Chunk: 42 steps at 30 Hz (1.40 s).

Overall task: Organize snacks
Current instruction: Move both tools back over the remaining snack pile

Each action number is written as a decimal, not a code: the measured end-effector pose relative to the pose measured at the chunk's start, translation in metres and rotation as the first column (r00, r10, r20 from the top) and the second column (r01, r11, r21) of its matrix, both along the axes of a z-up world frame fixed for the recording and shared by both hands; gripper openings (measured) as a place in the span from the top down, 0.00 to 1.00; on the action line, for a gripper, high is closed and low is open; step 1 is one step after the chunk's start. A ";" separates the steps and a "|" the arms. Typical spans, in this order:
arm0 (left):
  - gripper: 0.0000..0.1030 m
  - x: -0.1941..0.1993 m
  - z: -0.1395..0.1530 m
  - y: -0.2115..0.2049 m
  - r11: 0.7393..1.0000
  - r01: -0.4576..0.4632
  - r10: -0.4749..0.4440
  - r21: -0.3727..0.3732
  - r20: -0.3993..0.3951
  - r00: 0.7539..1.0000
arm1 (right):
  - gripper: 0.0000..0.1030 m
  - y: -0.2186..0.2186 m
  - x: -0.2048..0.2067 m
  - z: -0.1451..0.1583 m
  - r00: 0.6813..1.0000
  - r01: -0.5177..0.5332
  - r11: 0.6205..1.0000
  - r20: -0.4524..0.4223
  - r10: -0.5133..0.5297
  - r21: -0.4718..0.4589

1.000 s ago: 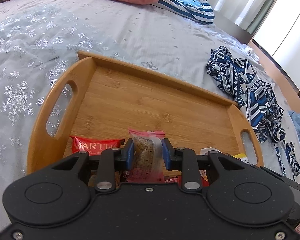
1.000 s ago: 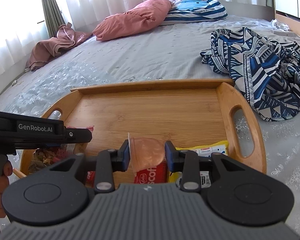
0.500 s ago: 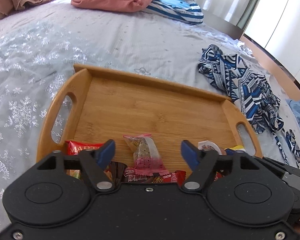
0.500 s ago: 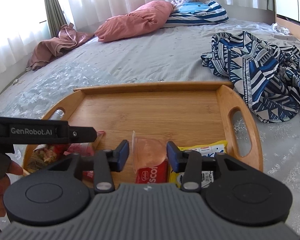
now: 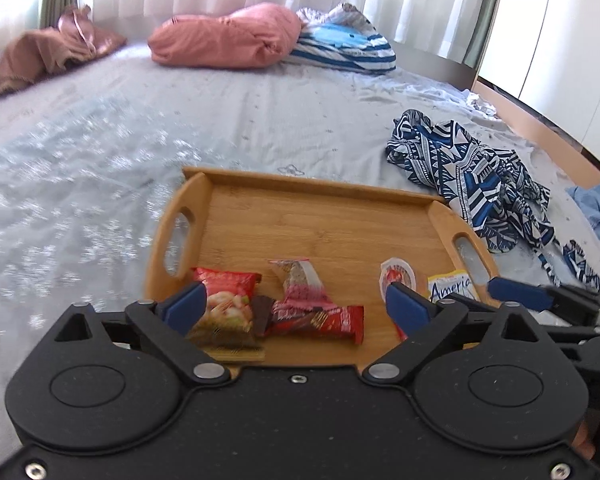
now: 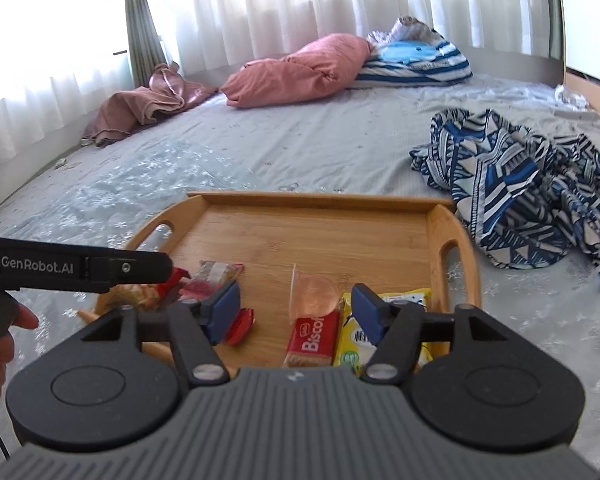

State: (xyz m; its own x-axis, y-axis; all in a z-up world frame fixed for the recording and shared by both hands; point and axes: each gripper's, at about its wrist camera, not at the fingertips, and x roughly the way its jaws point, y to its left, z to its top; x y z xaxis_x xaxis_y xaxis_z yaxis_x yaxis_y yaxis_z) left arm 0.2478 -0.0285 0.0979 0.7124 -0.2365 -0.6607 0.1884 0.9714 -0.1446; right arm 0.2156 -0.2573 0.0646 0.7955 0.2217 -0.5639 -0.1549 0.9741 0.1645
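Snacks sat along the near edge of the bamboo tray [image 5: 320, 232], which lay on the bed [image 5: 100, 152]. From the left wrist view: red noodle-style pack [image 5: 226, 304] at the near-left corner, clear pink-sealed packet [image 5: 300, 284] just right of it, leaning on a red wrapped bar [image 5: 320, 320] lying flat. Further right, a small jelly cup [image 5: 398, 278] on its side, then a yellow packet [image 5: 452, 286] by the right handle.

Right wrist view showed the jelly cup [image 6: 314, 292] on its side, touching the top of a red Biscoff pack [image 6: 312, 338]; the yellow packet [image 6: 354, 344] lay just beside that.

Left tool [image 5: 296, 308]: jaws wide and opening, pads clear of everything, nothing gripped; the pink-sealed packet and red bar lay on the tray between the fingers. Right tool [image 6: 296, 312]: jaws opening, pads off the cup, nothing gripped; cup and Biscoff pack sat in the gap. The right tool's blue finger also showed at the right edge of the left view, over the tray's right handle.

Off the tray: blue patterned cloth [image 5: 480, 184] bunched just right of it, pink pillow [image 5: 224, 36] and striped pillow [image 5: 344, 50] at the far end, curtains [image 6: 300, 8] behind.
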 end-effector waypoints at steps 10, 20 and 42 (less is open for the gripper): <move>0.04 -0.078 0.009 0.000 1.000 -0.005 0.004 0.013 0.055 0.998 | 0.18 -0.005 -0.056 0.009 0.999 -0.025 1.000 0.031 0.026 -0.018; 0.03 -0.122 -0.004 0.001 0.999 -0.027 0.025 0.034 0.061 0.998 | 0.15 -0.005 -0.099 -0.007 0.999 -0.042 0.998 0.030 0.043 -0.050; 0.03 -0.143 -0.058 0.017 0.995 -0.062 0.063 0.084 -0.009 0.998 | 0.12 -0.005 -0.128 -0.050 0.999 -0.036 0.990 -0.031 0.033 -0.134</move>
